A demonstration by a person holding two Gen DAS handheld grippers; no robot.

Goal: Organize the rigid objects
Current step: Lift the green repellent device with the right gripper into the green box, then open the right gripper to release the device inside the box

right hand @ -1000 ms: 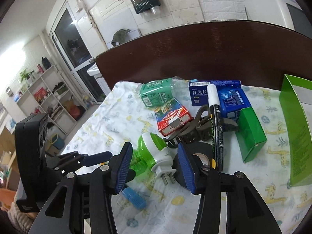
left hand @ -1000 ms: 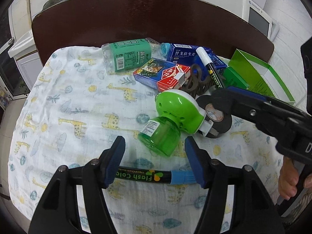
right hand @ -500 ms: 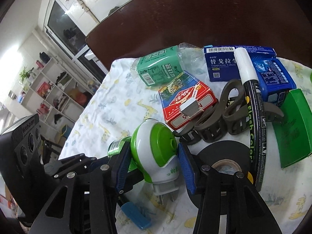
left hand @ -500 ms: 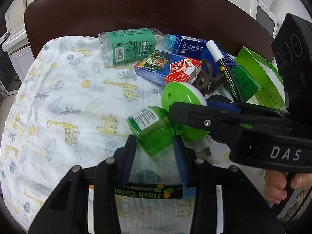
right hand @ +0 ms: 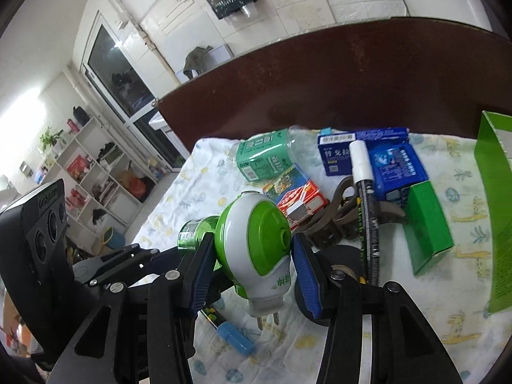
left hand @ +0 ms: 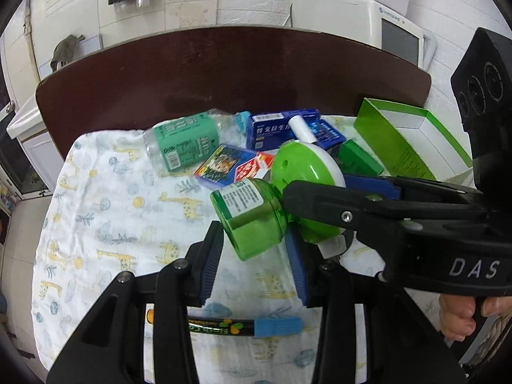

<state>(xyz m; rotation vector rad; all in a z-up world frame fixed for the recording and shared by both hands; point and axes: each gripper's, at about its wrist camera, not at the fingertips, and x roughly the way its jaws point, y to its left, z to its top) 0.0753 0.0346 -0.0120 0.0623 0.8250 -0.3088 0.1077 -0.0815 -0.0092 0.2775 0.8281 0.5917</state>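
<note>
Right gripper [right hand: 252, 256] clamps the green-white vaporizer head [right hand: 256, 240]; left gripper [left hand: 254, 251] clamps its green bottle [left hand: 249, 217], lifted above the cloth [left hand: 105, 208].

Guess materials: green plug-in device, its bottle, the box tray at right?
Plug-in device: glossy molded plastic, green and white, with highlights; its prongs look metal. Bottle: translucent green plastic, since light passes through, with a paper-like label. Box tray: likely printed cardboard, with thin folded walls, white inside.

Home, cluttered shelves [right hand: 96, 172], balcony door [right hand: 118, 73], giraffe-print cloth [left hand: 105, 224]
</note>
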